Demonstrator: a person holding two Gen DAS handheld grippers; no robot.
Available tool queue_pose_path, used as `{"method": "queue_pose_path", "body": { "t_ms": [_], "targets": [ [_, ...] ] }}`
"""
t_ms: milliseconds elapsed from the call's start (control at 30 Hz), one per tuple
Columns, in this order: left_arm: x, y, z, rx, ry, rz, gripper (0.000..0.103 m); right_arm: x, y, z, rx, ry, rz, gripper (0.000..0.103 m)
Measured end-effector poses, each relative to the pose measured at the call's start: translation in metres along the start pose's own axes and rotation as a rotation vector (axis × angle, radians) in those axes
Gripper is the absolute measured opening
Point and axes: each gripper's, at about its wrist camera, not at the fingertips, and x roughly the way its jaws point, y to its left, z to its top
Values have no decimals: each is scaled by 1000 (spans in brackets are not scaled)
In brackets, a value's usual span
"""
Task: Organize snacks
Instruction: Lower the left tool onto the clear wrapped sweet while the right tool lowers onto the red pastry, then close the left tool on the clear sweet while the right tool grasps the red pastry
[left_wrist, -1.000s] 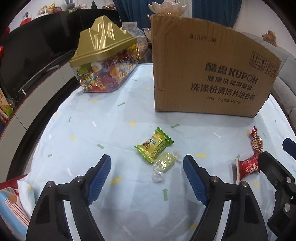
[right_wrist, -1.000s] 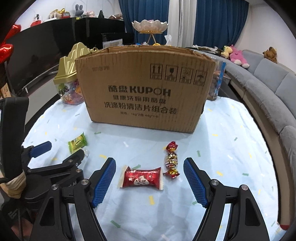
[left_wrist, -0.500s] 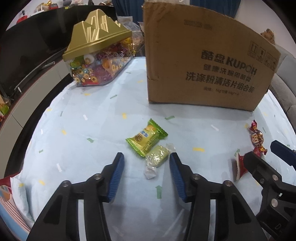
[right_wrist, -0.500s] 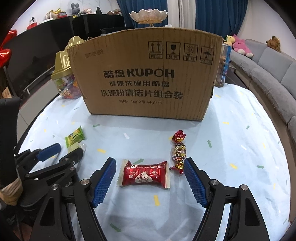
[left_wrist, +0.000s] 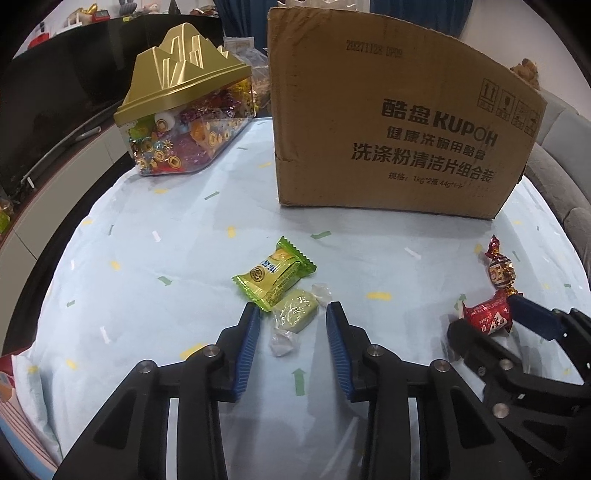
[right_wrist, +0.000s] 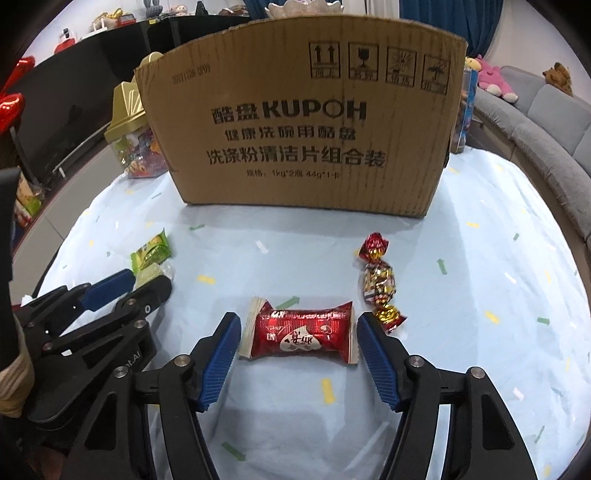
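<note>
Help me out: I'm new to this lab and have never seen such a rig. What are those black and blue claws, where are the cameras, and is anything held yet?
They are two hand-held grippers; a person carries one in each hand. Each picture comes from a fisheye camera on one gripper, looking along its fingers. The left gripper has just been closing around a pale green candy, pads not yet pressing. The right gripper has been narrowing around a red packet, also not gripped. On the light blue tablecloth also lie a green snack packet and a red-gold candy; behind stand a cardboard box and a gold-lidded candy jar.
</note>
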Motion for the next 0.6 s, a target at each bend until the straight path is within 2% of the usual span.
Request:
{"method": "queue_pose_path", "body": {
  "t_ms": [200,467,600],
  "targets": [
    [-1,-4,1,11,1,-31,23,2,-2,0,14,4,4,65],
    [-1,-6,2,21,3,-41,22,-1,-6,2,26,-10,18,52],
    [-2,-8,0,33,2,-47,22,0,-6,3,29,-7,23,50]
  ]
}}
